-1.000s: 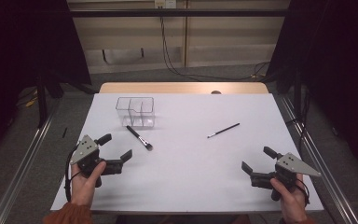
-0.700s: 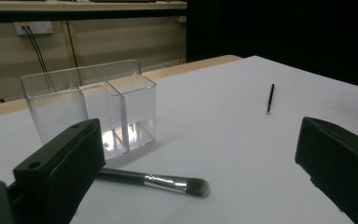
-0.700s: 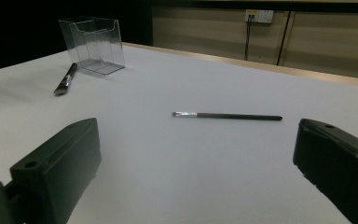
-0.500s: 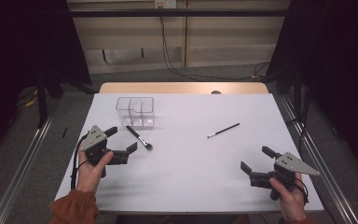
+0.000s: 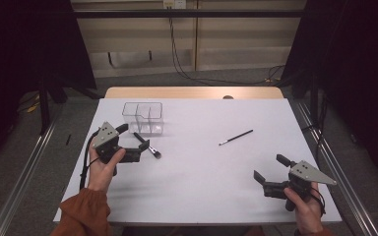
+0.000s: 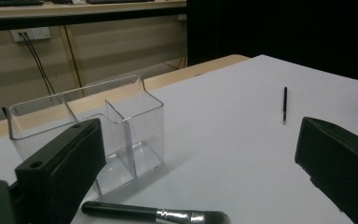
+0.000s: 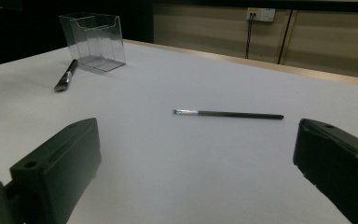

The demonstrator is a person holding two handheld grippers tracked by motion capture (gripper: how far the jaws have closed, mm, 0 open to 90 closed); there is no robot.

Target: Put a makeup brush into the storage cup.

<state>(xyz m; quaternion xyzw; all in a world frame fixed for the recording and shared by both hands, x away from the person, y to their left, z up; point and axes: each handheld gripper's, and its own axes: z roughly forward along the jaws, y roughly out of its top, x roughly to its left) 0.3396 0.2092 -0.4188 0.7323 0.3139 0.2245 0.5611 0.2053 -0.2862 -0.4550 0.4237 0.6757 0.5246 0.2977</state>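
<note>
White table (image 5: 202, 191) kept bare, working room left around items. Clear divided holder (image 5: 143, 117) set at far left, empty, judged as destination for brushes. Left gripper (image 5: 134, 142) held wide, jaws straddling makeup brush (image 5: 146, 146) just beside holder: black handle, silver ferrule, dark bristles. Right gripper (image 5: 268, 173) held wide, idle, aimed at thin brush (image 5: 236, 137).
</note>
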